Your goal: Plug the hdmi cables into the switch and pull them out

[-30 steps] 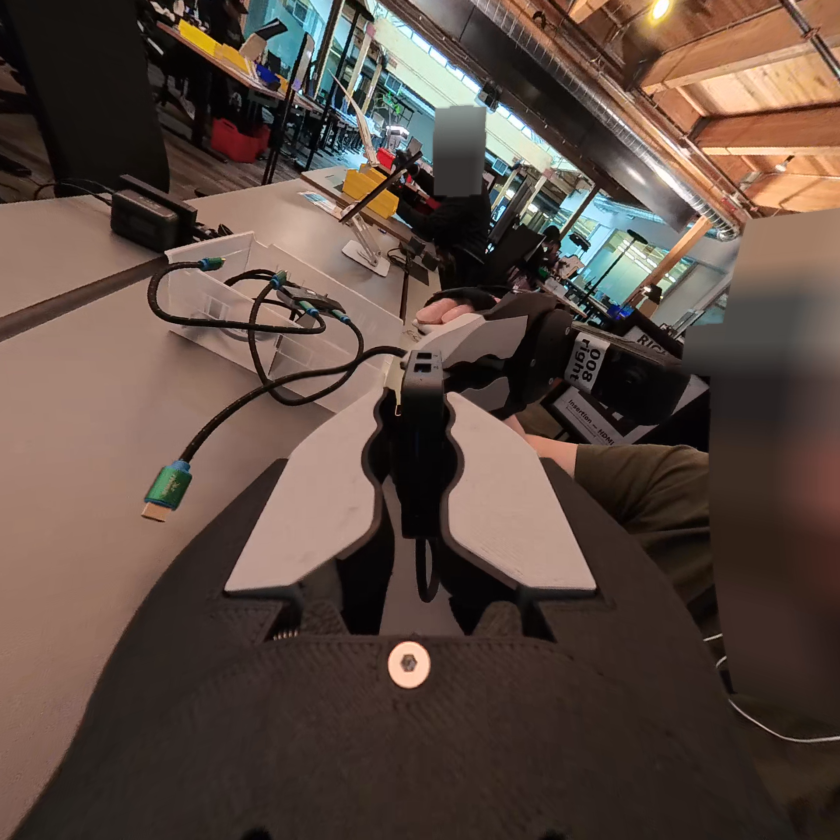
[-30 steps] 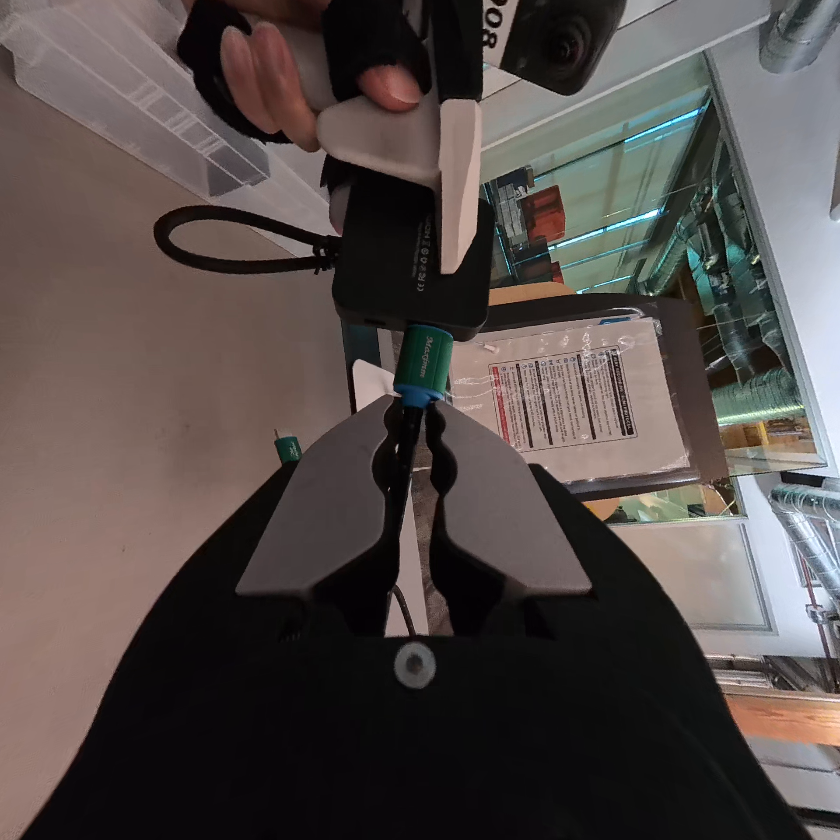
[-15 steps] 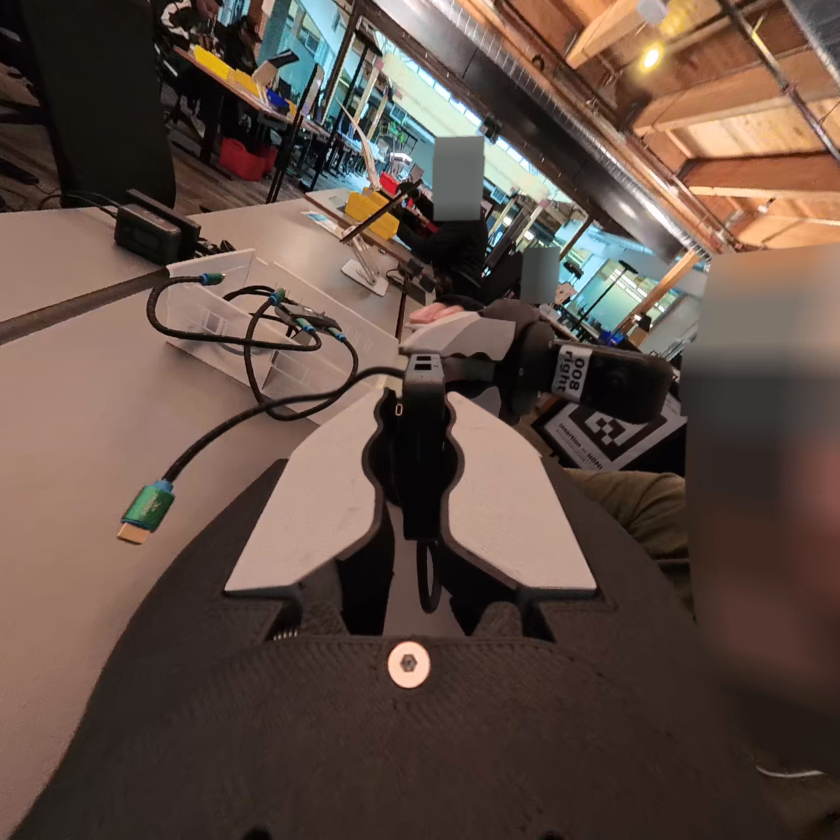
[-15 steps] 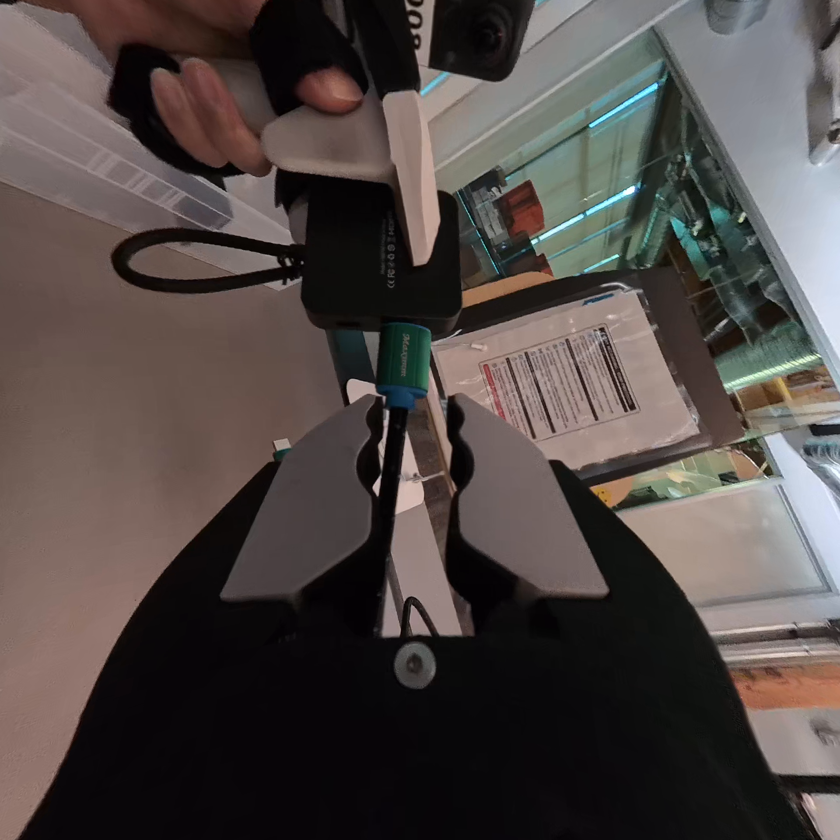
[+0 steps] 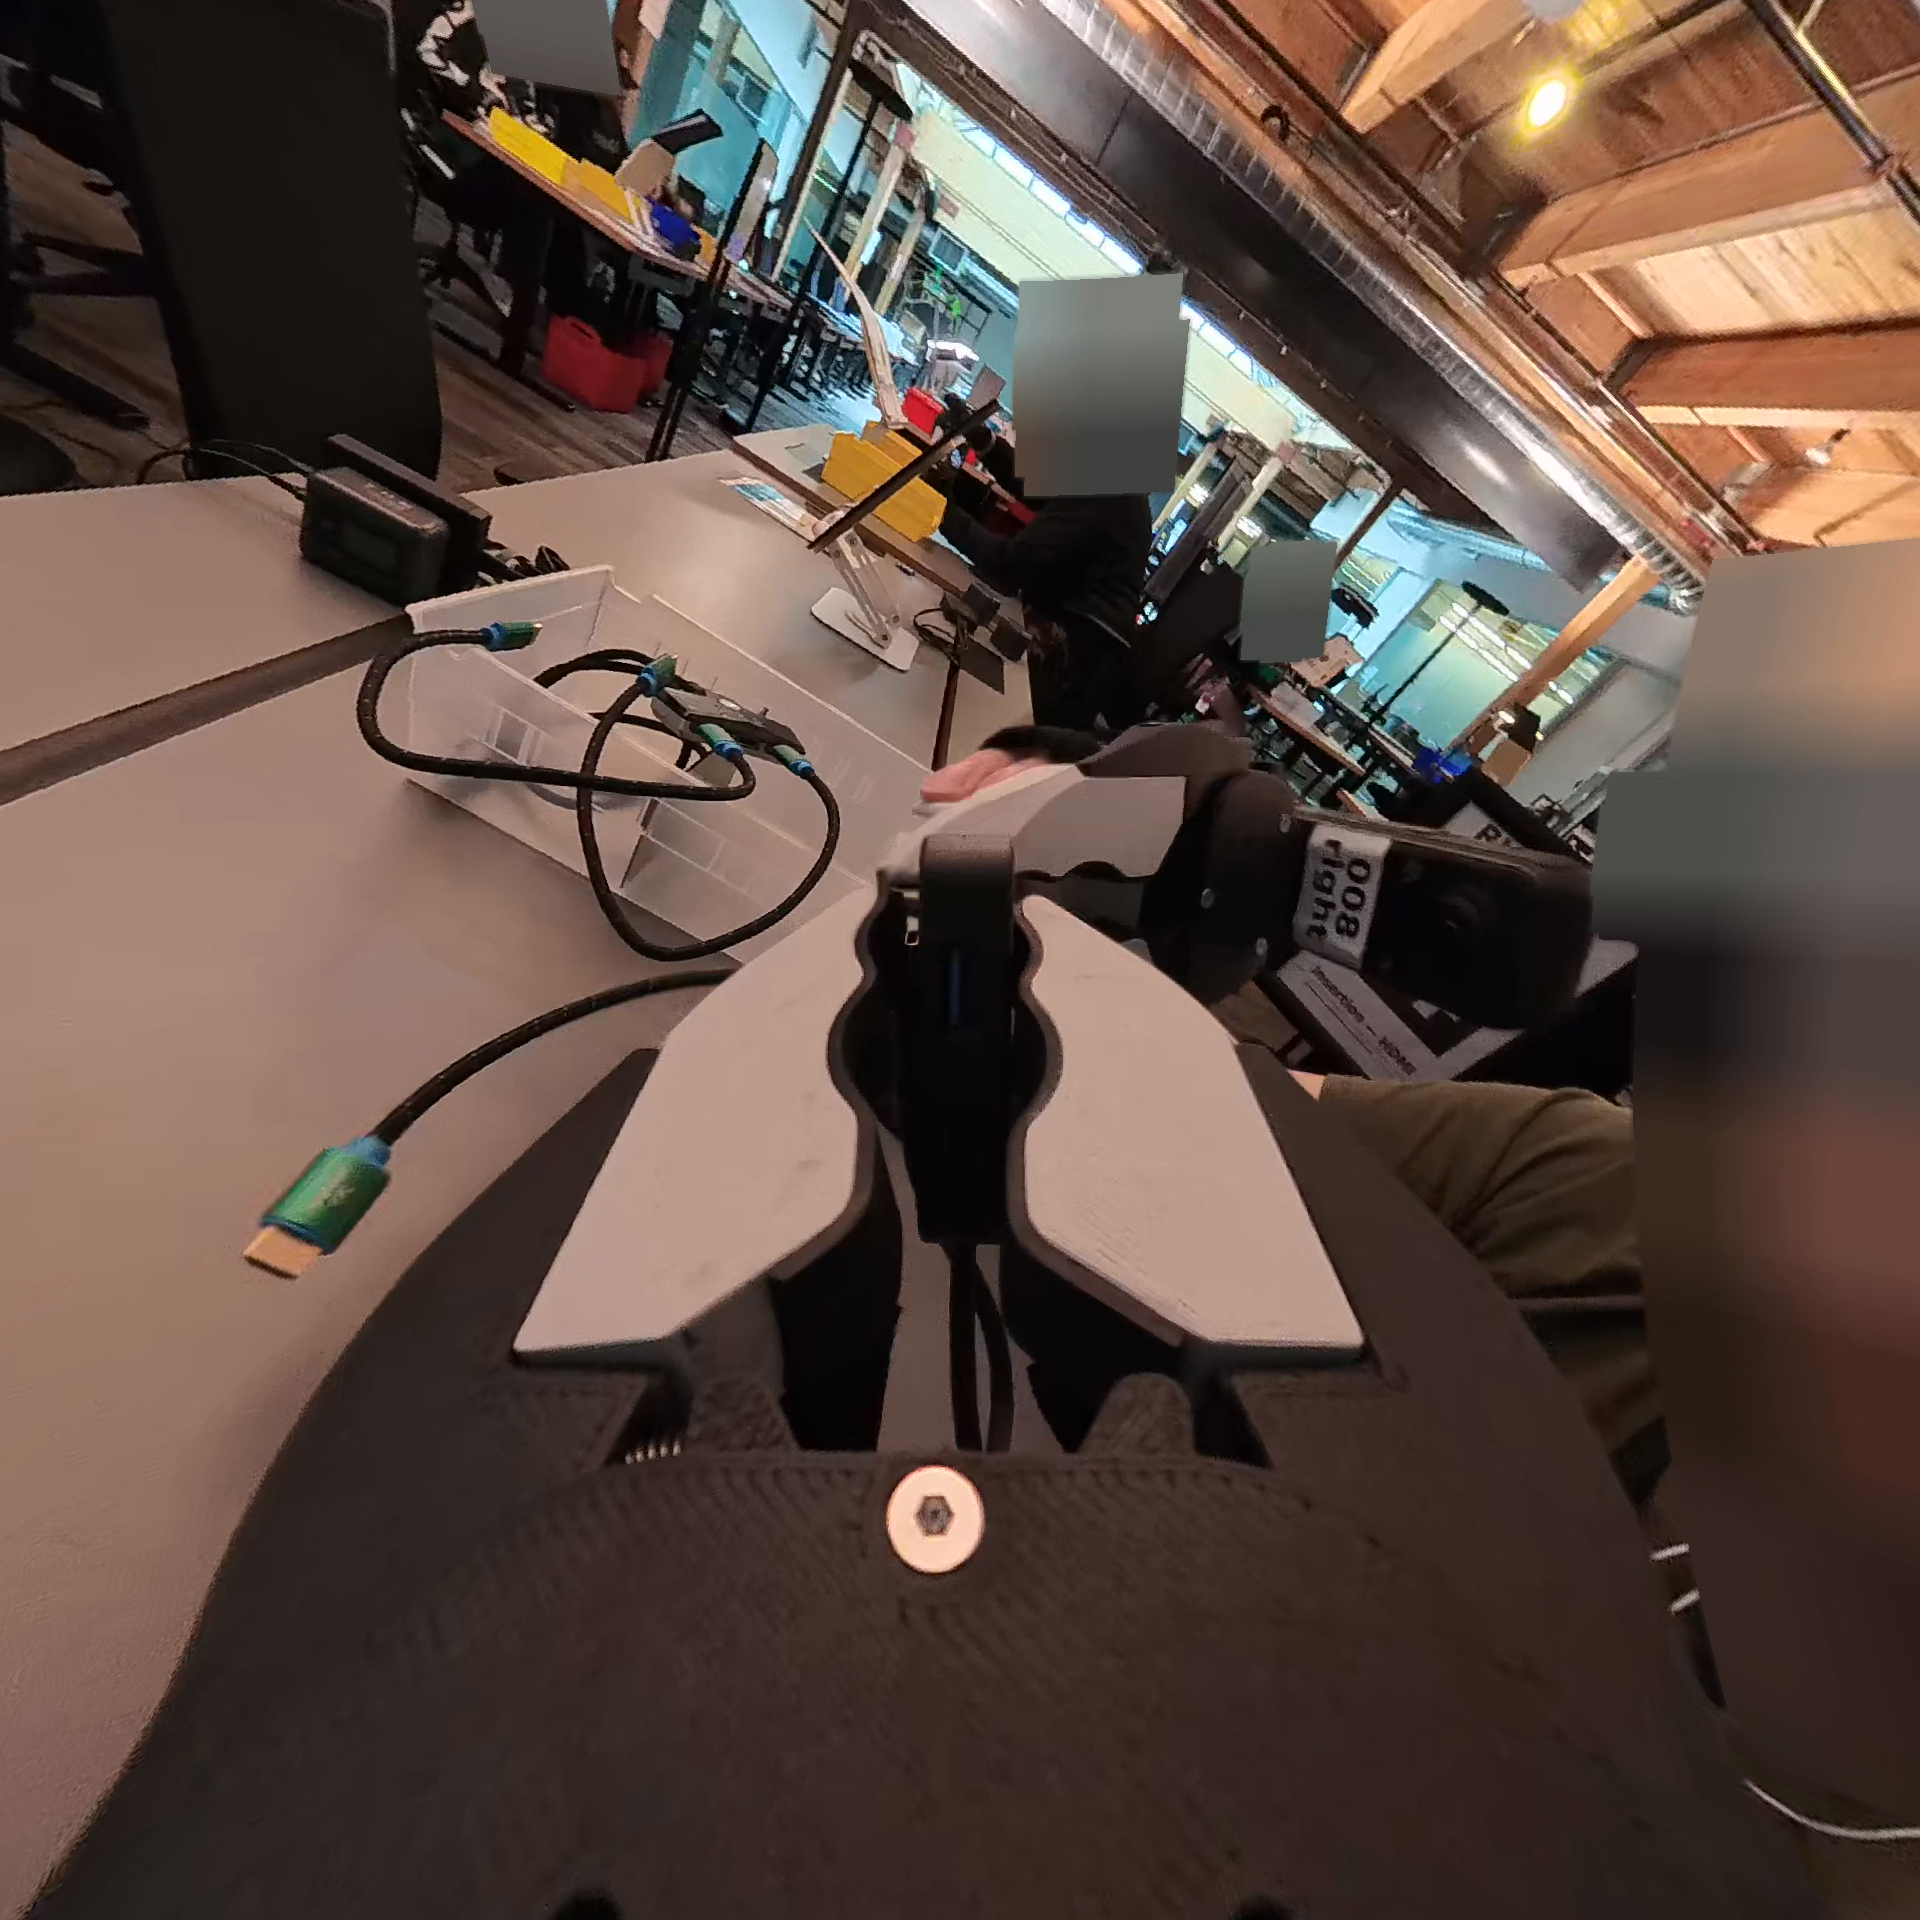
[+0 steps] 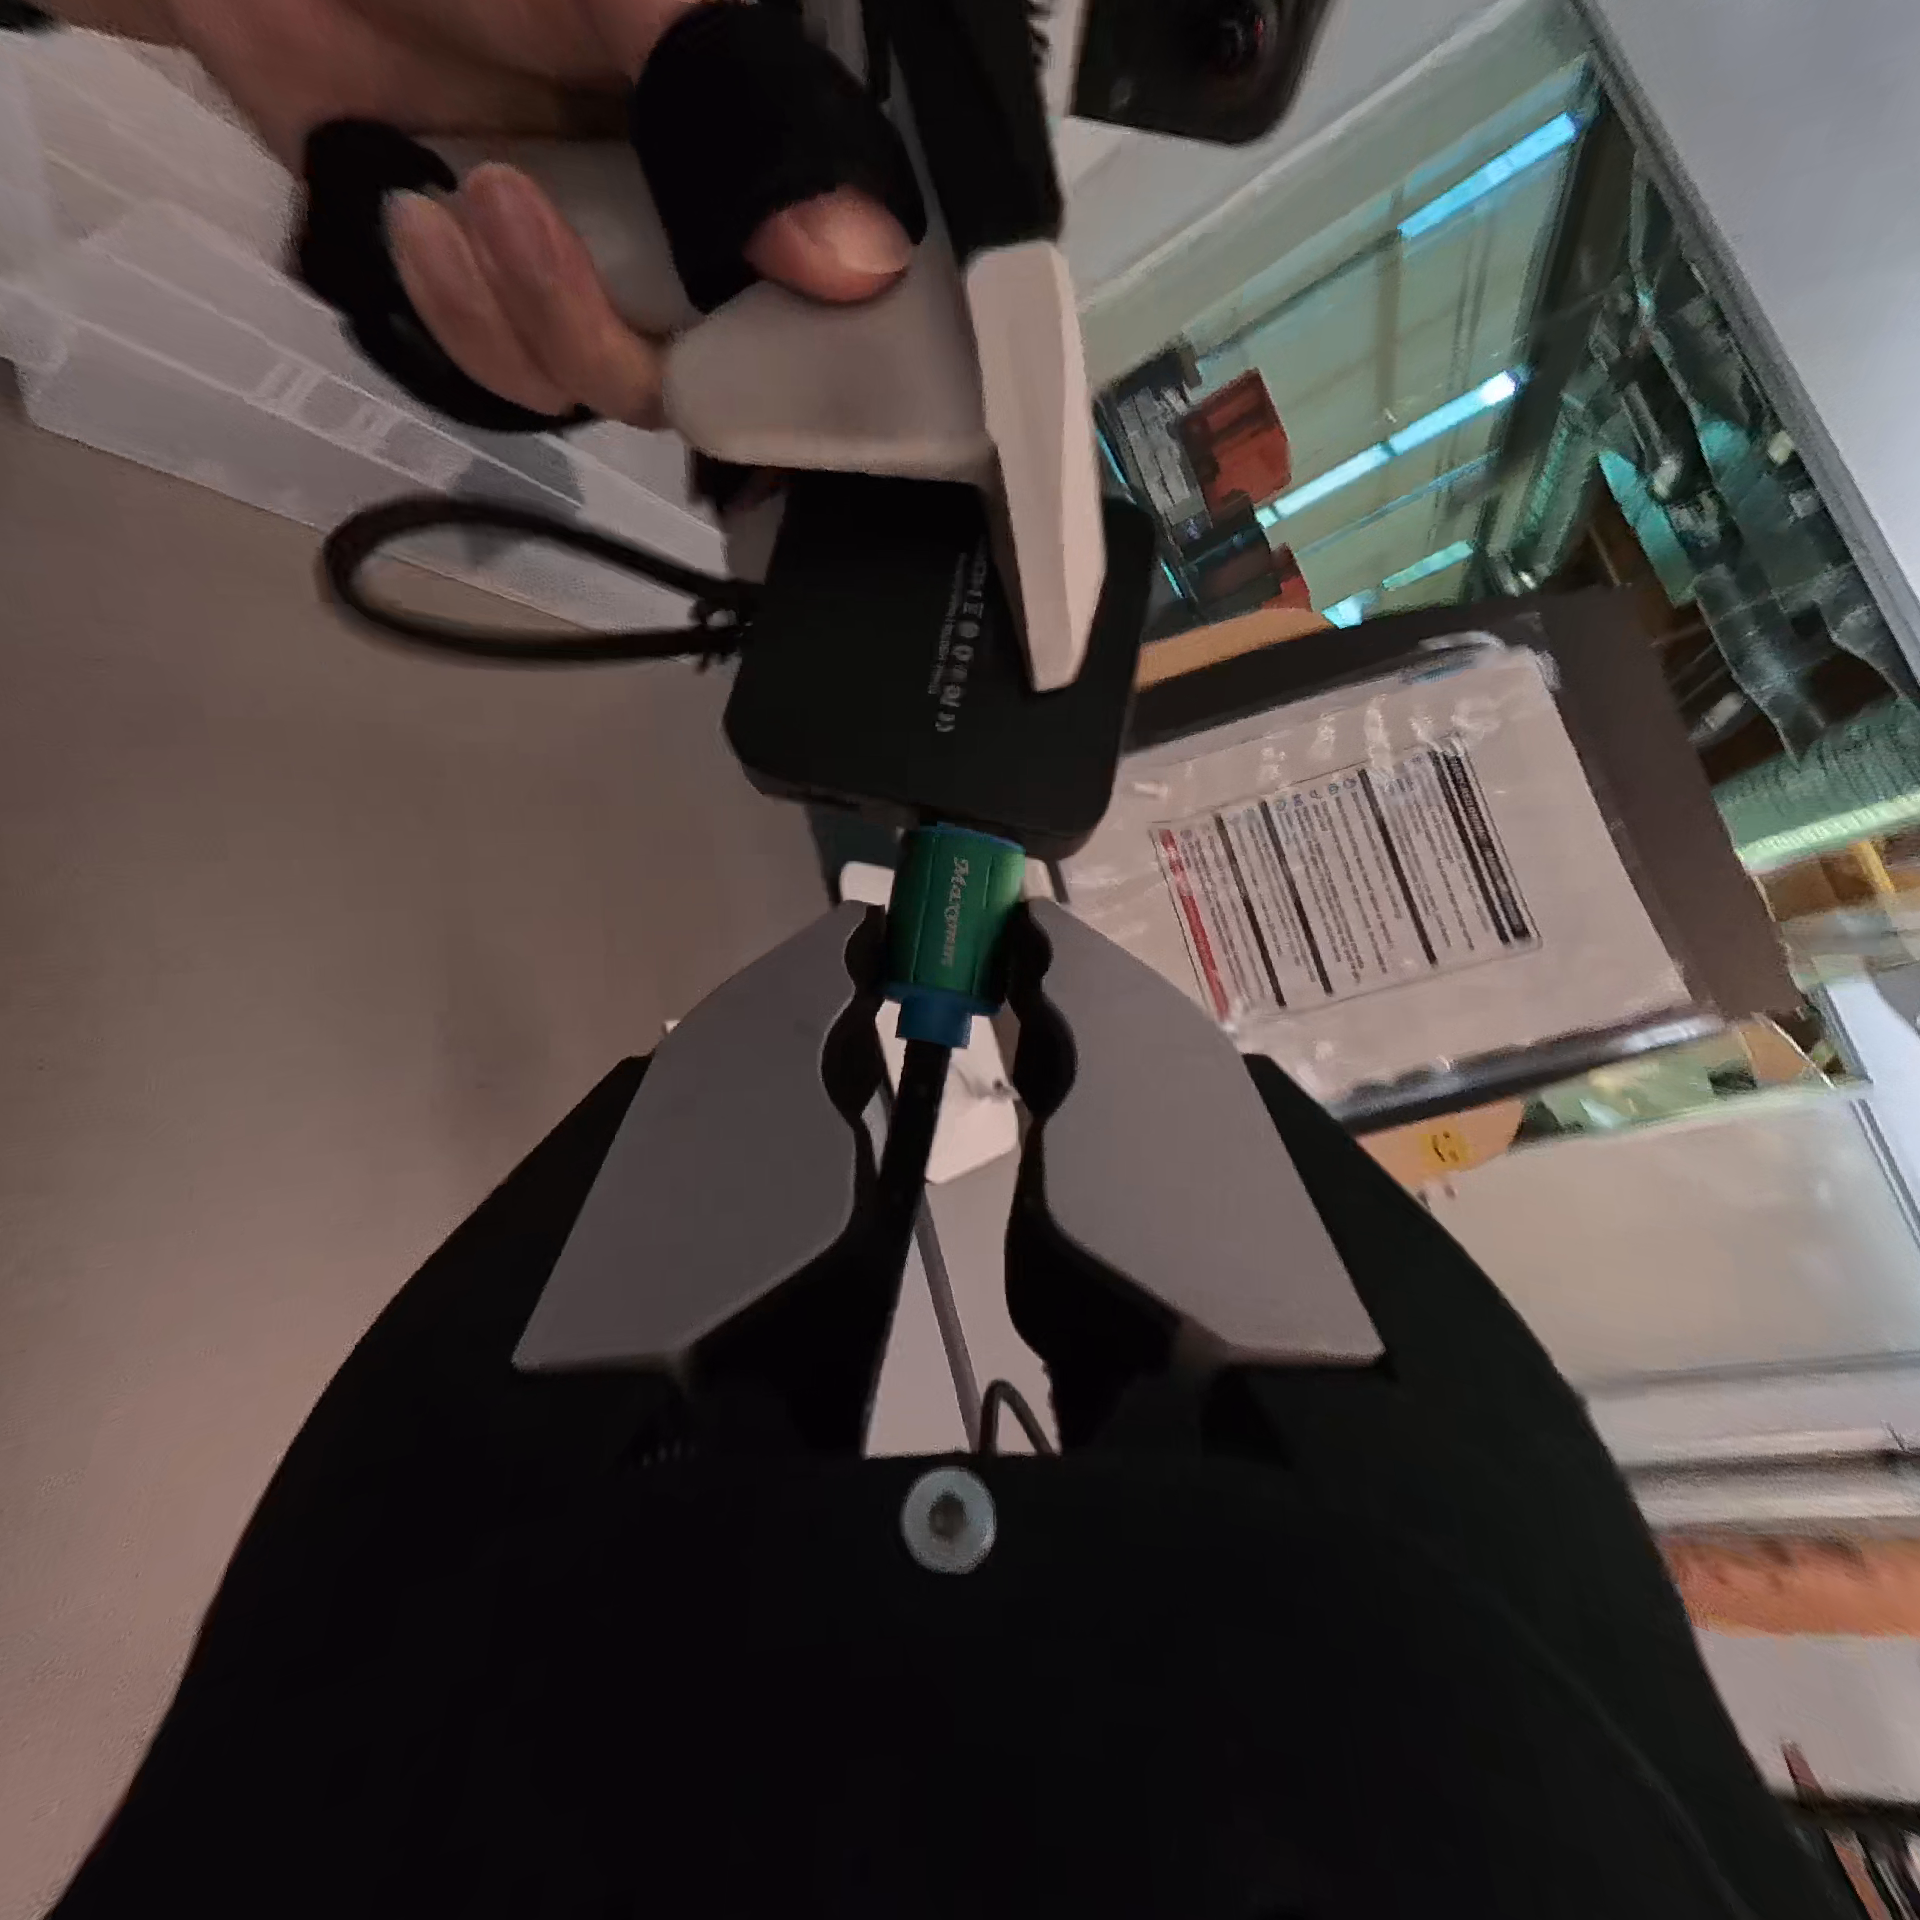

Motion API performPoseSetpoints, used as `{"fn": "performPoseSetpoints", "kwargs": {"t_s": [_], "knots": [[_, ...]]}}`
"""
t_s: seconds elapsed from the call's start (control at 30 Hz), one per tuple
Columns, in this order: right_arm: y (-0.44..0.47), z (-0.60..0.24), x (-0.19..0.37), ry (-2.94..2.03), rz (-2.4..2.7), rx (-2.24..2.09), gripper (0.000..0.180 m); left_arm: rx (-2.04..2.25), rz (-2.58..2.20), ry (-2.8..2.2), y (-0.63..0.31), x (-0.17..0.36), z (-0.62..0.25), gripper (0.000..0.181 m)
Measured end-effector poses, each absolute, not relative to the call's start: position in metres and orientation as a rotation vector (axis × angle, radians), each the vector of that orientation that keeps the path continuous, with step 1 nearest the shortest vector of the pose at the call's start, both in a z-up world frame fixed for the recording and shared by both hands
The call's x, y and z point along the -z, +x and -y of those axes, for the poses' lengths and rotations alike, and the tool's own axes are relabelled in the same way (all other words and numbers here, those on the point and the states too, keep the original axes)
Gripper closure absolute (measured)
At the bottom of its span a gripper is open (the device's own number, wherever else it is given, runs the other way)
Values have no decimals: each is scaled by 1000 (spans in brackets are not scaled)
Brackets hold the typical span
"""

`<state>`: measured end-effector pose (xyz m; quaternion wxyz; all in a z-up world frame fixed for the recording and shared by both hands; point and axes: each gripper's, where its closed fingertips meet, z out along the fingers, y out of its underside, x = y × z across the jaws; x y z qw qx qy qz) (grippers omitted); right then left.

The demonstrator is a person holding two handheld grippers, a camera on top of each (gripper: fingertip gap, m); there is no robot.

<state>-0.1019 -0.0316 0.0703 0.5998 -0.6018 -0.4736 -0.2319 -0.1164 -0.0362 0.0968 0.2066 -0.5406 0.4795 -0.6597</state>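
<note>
Grippers meeting at a black switch (image 6: 935, 665) held above the counter (image 5: 208, 935).
Left gripper (image 5: 961, 914) stays clamped on the switch; right gripper (image 6: 940, 914), jaws apart, has moved forward around the seated green plug (image 6: 945, 914), likely readying to pull it out.

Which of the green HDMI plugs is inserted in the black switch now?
The green plug between the right claw fingers sits in the black switch. Another green plug lies free on the grey table.

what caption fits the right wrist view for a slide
Right tongs straddle a green HDMI plug seated in the black switch.
</note>
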Motion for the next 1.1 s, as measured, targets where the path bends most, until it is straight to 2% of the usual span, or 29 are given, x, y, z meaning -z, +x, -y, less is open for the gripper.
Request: {"fn": "performPoseSetpoints", "kwargs": {"t_s": [0.03,0.57,0.67,0.77,0.93,1.1], "knots": [[-103,34,-69,-1375,1127,536,157,1824,-1361,-1507,-117,-96,38,163],[-100,26,-78,-1397,985,579,158,1854,-1248,-1489,-118,-106,32,162],[-99,28,-81,-1384,986,584,158,1817,-1258,-1424,-128,-118,30,148],[-96,29,-82,-1374,996,582,158,1816,-1237,-1326,-146,-133,26,148],[-96,29,-80,-1372,1014,584,158,1771,-1389,-1385,-150,-115,32,143],[-103,32,-80,-1331,1052,589,158,1768,-1394,-1411,-142,-107,30,161]]}}
